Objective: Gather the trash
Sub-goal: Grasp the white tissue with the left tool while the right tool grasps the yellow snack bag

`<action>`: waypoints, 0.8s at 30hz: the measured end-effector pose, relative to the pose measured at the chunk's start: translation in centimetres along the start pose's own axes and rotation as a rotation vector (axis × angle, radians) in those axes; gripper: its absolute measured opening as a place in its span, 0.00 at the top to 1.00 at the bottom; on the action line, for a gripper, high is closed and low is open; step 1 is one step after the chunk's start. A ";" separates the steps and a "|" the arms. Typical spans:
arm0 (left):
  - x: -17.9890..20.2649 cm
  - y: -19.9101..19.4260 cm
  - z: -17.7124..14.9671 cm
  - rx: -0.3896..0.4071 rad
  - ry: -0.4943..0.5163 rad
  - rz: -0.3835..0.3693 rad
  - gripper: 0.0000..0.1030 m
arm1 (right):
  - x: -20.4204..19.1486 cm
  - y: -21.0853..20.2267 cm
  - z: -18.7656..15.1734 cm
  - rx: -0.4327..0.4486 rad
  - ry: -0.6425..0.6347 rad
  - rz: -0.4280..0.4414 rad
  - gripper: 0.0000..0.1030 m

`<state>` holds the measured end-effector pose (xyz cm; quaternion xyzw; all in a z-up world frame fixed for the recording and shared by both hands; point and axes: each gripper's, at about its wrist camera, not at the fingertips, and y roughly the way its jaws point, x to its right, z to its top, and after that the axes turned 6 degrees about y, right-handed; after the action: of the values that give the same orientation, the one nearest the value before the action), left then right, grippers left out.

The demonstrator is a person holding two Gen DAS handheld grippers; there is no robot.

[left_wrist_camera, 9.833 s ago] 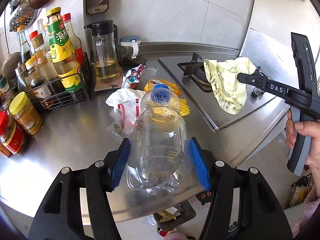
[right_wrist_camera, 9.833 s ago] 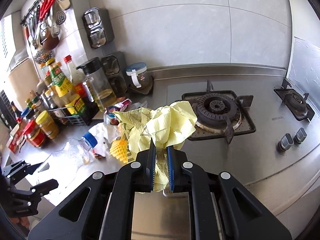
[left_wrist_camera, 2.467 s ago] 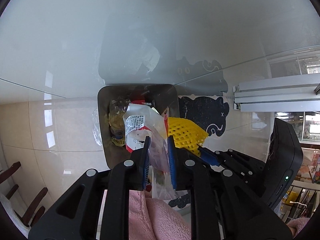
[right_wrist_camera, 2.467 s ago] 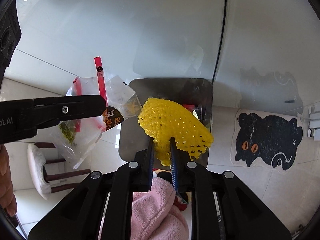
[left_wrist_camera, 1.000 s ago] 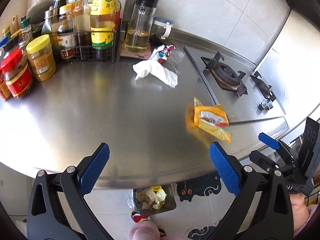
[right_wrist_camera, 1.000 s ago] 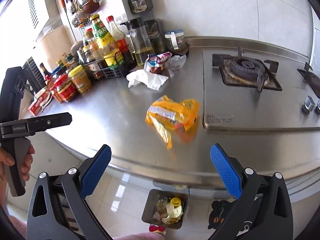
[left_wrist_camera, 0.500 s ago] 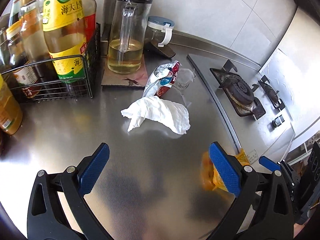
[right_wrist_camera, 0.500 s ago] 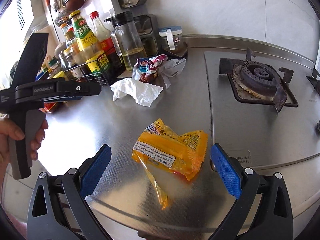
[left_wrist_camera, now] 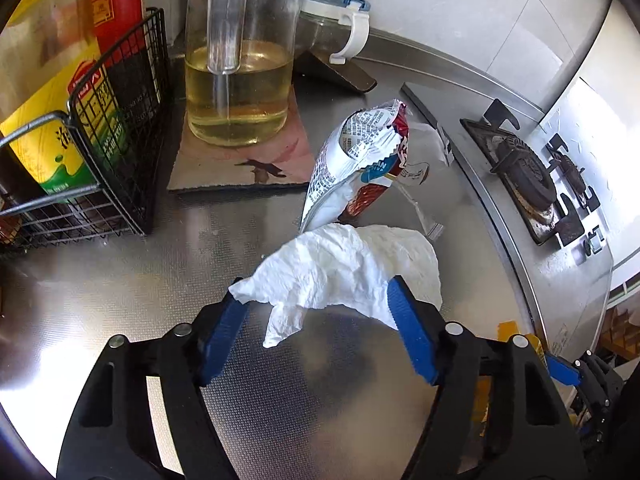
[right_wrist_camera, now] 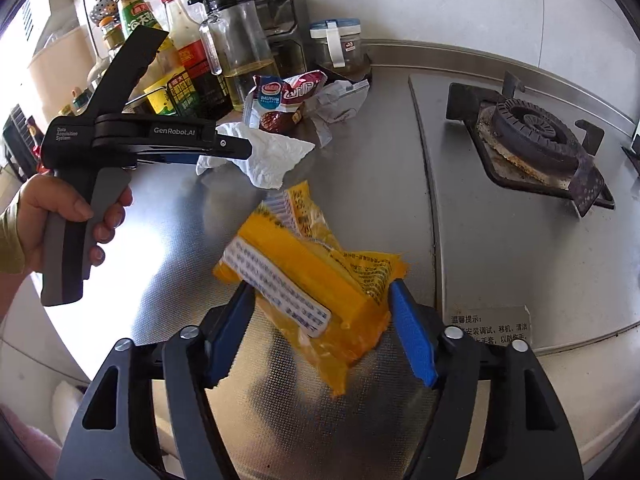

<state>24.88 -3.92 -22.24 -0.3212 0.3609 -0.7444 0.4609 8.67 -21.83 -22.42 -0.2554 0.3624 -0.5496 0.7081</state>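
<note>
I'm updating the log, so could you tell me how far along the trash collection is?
Nothing visibly binned here. In hand: the open left gripper straddles the white tissue; the open right gripper straddles the yellow wrapper. Left: closing on both, plus the red snack bag.

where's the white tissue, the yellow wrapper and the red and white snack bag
white tissue (left_wrist_camera: 344,268), left wrist view, on its crumpled middle
yellow wrapper (right_wrist_camera: 316,280), right wrist view, on its flat yellow face
red and white snack bag (left_wrist_camera: 352,160), left wrist view, on its white printed back

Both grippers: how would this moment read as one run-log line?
left gripper: open around white tissue | right gripper: open around yellow wrapper | red snack bag: on counter
</note>
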 end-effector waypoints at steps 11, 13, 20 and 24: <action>1.1 -1.5 -0.3 0.031 0.042 0.023 0.97 | -0.5 -0.2 0.4 0.004 -0.027 0.029 0.86; 1.4 -2.8 -0.7 0.046 0.043 0.023 0.97 | -0.7 -0.8 0.2 0.015 -0.030 0.035 0.87; 3.3 -8.2 -3.1 0.105 0.025 0.044 0.97 | -1.3 -4.2 -1.1 0.048 -0.050 0.063 0.87; 5.6 -11.7 -5.6 0.133 0.031 0.068 0.97 | -1.6 -7.0 -2.8 0.066 -0.065 0.064 0.87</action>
<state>12.92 -4.01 -14.65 -0.2661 0.3282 -0.7556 0.5005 2.08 -22.06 -18.49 -0.2378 0.3290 -0.5297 0.7447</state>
